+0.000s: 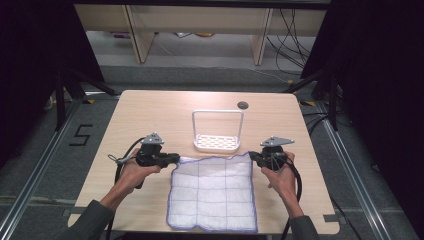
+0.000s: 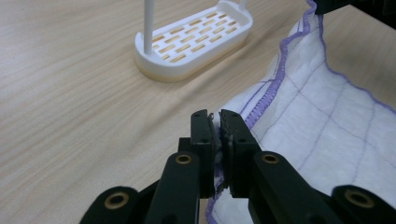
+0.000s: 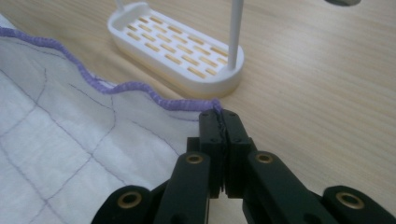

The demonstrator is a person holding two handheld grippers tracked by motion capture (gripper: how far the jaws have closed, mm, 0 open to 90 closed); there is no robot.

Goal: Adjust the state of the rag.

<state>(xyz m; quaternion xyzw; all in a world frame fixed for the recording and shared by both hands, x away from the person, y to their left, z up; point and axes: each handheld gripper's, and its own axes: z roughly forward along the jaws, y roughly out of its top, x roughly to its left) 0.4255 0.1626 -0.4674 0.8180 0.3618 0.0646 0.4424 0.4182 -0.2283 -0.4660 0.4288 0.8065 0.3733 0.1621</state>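
The cloth (image 1: 212, 192) lies flat at the tabletop's (image 1: 150, 115) six o'clock edge. My left claw (image 1: 175, 158) is clamped on its ten o'clock corner, my right claw (image 1: 252, 157) on its two o'clock corner. The rack (image 1: 217, 142) stands at twelve, just beyond.
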